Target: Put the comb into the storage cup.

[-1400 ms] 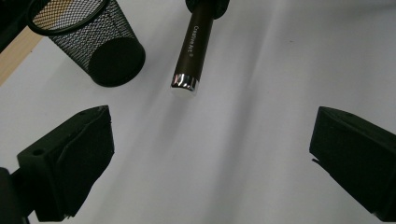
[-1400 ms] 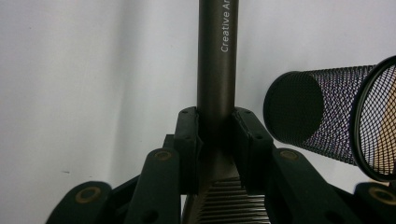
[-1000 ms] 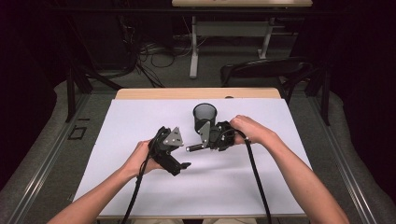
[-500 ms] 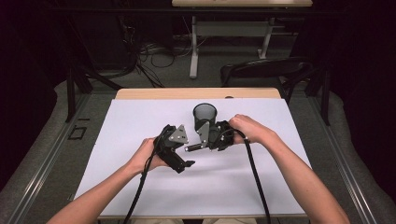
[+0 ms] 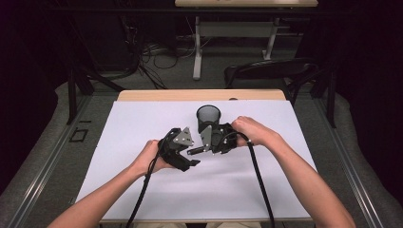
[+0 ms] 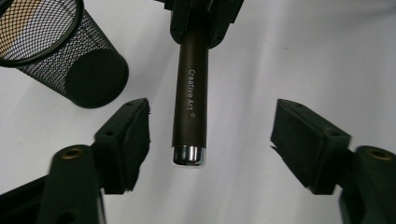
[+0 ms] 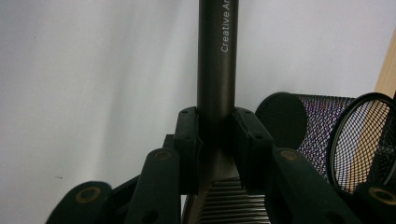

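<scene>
Currently, status:
right tongs [image 5: 205, 147]: clamped on the dark marker [image 6: 189, 100], gripping its ribbed end, barrel pointing toward the left tongs [image 6: 210, 135]
left tongs: jaws have just been closing, marker's silver-capped end between them, pads not touching it yet, gaps on both sides
marker: held above the white desk [image 5: 142, 123], between the two tongs, "Creative Art" printed on barrel
mesh cup [image 5: 208, 118]: upright on desk, just behind the right tongs
</scene>
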Demonstrator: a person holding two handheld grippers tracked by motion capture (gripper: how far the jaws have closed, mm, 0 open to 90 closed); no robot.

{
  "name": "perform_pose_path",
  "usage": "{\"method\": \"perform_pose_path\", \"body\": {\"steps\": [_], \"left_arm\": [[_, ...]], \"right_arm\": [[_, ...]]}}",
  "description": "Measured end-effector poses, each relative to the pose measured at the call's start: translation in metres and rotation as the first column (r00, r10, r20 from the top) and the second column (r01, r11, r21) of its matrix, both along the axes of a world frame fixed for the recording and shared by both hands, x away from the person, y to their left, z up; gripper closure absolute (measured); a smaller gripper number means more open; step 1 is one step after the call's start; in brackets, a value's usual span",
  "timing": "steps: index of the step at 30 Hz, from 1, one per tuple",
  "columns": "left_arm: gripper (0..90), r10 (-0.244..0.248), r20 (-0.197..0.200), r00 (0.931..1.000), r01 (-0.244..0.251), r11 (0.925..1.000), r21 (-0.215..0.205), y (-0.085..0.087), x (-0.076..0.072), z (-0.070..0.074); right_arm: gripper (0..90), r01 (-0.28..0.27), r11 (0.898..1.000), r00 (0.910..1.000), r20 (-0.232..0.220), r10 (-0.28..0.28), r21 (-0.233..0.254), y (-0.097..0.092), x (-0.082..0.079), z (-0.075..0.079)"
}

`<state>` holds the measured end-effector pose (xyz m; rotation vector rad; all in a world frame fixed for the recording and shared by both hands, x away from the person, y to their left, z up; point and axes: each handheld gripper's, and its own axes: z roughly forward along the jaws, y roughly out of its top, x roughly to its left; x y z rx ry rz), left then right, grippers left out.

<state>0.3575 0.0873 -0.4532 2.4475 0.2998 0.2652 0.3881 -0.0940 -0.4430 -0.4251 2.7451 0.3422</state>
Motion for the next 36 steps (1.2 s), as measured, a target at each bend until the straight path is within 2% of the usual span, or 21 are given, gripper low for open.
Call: {"method": "perform_pose_path", "body": {"steps": [5, 12, 20, 30, 32, 34, 36], "left_arm": [[41.7, -0.015, -0.012, 0.9998, 0.015, 0.9999, -0.001, 0.0, 0.001, 0.001], [49.0, -0.03, -0.027, 0.9992, 0.03, 0.9995, -0.011, 0.0, 0.003, 0.003], [52.1, -0.016, -0.035, 0.9992, 0.016, 0.9999, -0.006, 0.0, 0.006, 0.004], [55.0, 0.0, -0.049, 0.9988, 0.002, 0.9993, 0.037, -0.004, 0.011, 0.001], [56.5, 0.019, -0.058, 0.9981, -0.018, 0.9997, 0.019, -0.005, 0.012, -0.001], [57.8, 0.015, -0.054, 0.9984, -0.013, 0.9992, 0.039, -0.005, 0.014, -0.001], [58.9, 0.017, -0.065, 0.9978, -0.015, 0.9994, 0.032, -0.005, 0.015, -0.002]], "right_arm": [[72.8, -0.004, 1.0, 1.0, 0.003, 0.004, -0.002, 0.0, 0.0, 0.0], [72.9, -0.009, 1.0, 0.9999, 0.006, 0.009, -0.009, 0.0, 0.001, -0.001], [72.9, -0.017, 1.0, 0.9997, 0.017, 0.017, -0.015, 0.001, 0.0, 0.0], [72.9, -0.018, 1.0, 0.9995, 0.027, 0.018, -0.013, 0.003, -0.003, 0.0], [72.9, -0.021, 1.0, 0.9993, 0.031, 0.022, -0.013, 0.003, -0.003, 0.0], [72.9, -0.025, 1.0, 0.9991, 0.034, 0.026, -0.016, 0.004, -0.004, 0.0], [72.9, -0.028, 0.999, 0.9989, 0.037, 0.029, -0.016, 0.004, -0.005, 0.001]]}}
